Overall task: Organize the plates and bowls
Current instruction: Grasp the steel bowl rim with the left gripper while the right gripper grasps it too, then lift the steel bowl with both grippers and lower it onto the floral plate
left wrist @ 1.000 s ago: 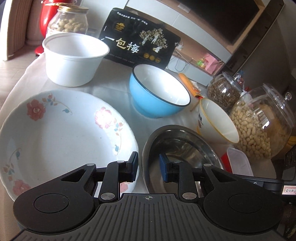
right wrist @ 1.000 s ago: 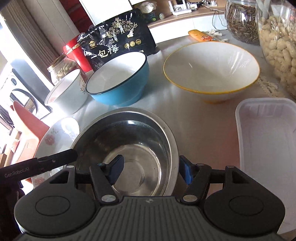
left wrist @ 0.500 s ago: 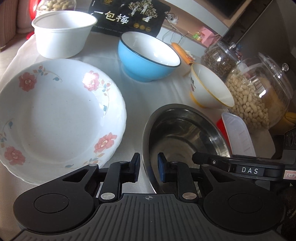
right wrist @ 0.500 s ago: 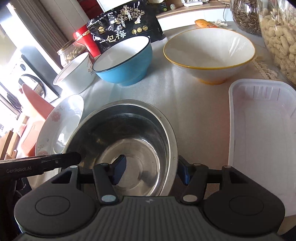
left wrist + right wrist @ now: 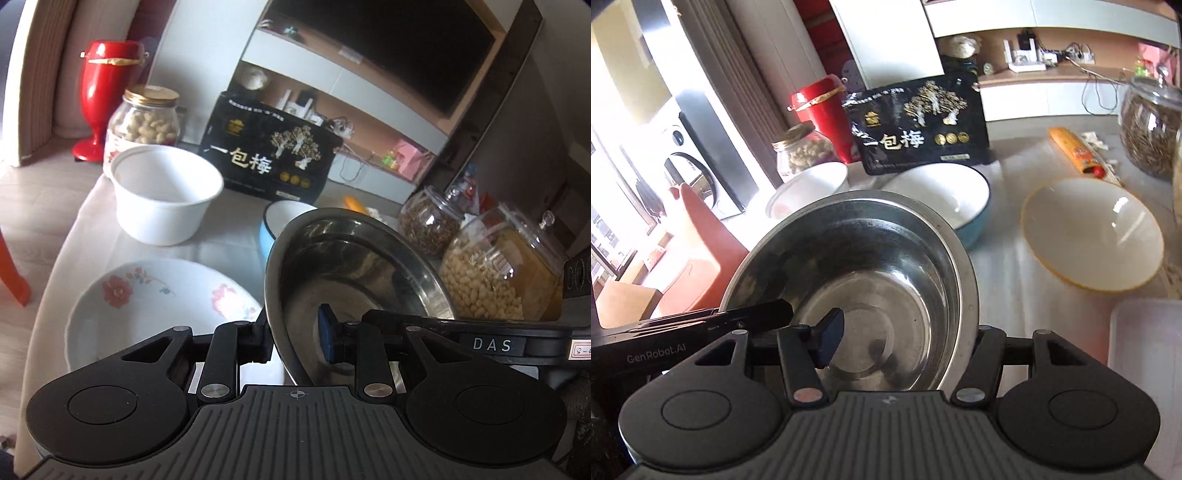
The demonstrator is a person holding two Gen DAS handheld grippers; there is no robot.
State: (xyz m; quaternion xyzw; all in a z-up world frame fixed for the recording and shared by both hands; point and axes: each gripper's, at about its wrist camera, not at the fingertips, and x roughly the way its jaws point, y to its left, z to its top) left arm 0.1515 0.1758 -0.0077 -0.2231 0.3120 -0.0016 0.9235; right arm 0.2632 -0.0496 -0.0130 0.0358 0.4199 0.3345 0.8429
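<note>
A steel bowl (image 5: 351, 266) hangs tilted above the table, held at its near rim from both sides. My left gripper (image 5: 295, 332) has the rim between its fingers, one outside and the blue pad inside, and its jaws are opening. My right gripper (image 5: 905, 336) is shut on the opposite side of the steel bowl (image 5: 871, 258), one pad inside. A floral plate (image 5: 155, 302) lies below to the left. Beyond stand a white plastic bowl (image 5: 162, 195), a blue bowl (image 5: 945, 195) partly hidden by the steel bowl, and a yellow-rimmed bowl (image 5: 1089, 232).
A black snack packet (image 5: 269, 155) stands at the back beside a gold-lidded jar (image 5: 147, 118) and a red vase (image 5: 107, 92). Glass jars of seeds (image 5: 428, 225) and peanuts (image 5: 491, 280) crowd the right. A white plastic tray (image 5: 1145, 350) lies at the near right.
The steel bowl has left the table and risen with both grippers, tipping up and now covering much of the blue bowl. The floral plate sits lower and smaller in the left view.
</note>
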